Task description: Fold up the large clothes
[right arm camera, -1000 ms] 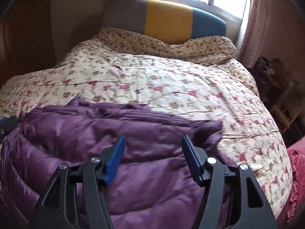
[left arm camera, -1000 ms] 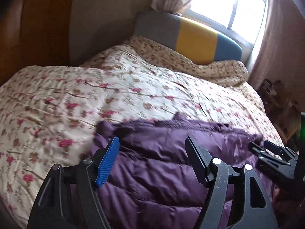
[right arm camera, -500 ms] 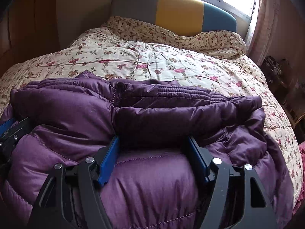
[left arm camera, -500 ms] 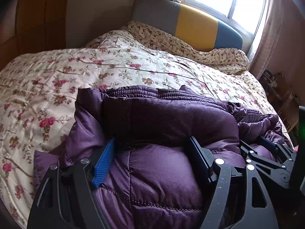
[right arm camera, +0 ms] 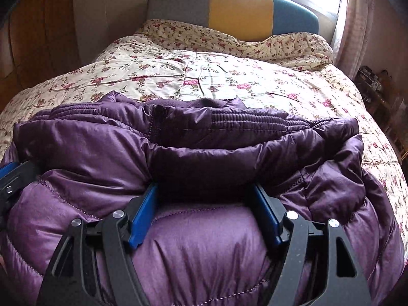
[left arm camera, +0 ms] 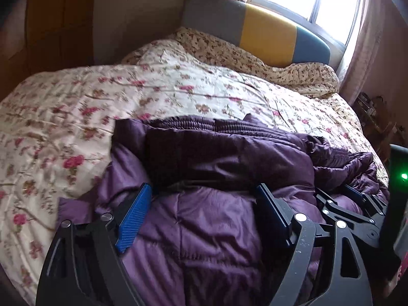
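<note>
Both pairs of tongs have come down with the folded part of the jacket since a second ago, and their jaws have just been opening. Now the left tongs (left arm camera: pixel 201 204) stand wide, with puffy purple cloth swelling between the blue pads, but the pads do not seem to press it. The right tongs (right arm camera: pixel 205 204) look the same: wide, with a bulge of the purple jacket (right arm camera: pixel 204 153) between them, let go and not pinched.

Around the tongs, the jacket lies doubled on the near end of the bed (right arm camera: pixel 209 76), its collar and zipper turned toward the headboard (right arm camera: pixel 239 10). Its right side is more crumpled than its left.

My judgement is that one fold is just laid down and the release is in hand. To do it well, both tongs should draw straight back from the jacket, with jaws kept wide, so no pad drags the slippery cloth and opens the fold. The padding is springy; it may lift again, so a light press on top could help.
</note>
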`<state>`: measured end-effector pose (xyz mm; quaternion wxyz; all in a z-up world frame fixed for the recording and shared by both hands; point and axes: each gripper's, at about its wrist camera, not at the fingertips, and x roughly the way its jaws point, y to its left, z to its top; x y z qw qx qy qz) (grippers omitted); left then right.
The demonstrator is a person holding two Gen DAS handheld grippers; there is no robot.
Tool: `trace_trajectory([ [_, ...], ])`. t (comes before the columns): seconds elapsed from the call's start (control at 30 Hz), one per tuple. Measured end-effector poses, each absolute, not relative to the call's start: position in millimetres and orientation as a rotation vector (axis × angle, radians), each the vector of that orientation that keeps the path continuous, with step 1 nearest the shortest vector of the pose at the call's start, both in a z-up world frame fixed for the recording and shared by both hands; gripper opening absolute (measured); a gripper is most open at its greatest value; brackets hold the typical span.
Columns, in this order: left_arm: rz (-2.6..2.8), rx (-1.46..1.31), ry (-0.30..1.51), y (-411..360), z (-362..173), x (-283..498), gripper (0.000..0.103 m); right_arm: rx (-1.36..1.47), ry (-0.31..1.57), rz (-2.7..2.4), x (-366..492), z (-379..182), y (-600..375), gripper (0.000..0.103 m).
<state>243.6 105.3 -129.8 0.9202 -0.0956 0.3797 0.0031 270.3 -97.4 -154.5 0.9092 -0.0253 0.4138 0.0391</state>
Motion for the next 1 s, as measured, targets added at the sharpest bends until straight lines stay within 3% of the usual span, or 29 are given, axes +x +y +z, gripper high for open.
trace_trajectory([
  [0.13, 0.013, -0.195, 0.751, 109, -117, 221, 0.083, -0.032, 0.844, 0.092, 266, -145, -101, 0.085],
  [0.37, 0.051, -0.261, 0.722, 140, -109, 188, 0.083, -0.016, 0.791, 0.103, 242, -121, -105, 0.086],
  [0.4, 0.065, -0.283, 0.722, 148, -109, 183, 0.083, -0.012, 0.783, 0.117, 236, -117, -104, 0.084],
  [0.5, 0.104, -0.301, 0.719, 164, -110, 168, 0.083, -0.006, 0.779, 0.146, 223, -112, -99, 0.059],
  [0.6, 0.139, -0.306, 0.73, 179, -114, 153, 0.083, 0.0, 0.771, 0.183, 206, -108, -92, 0.045],
  [1.0, 0.178, -0.222, 0.743, 183, -115, 107, 0.083, -0.031, 0.779, 0.23, 167, -116, -80, 0.043],
])
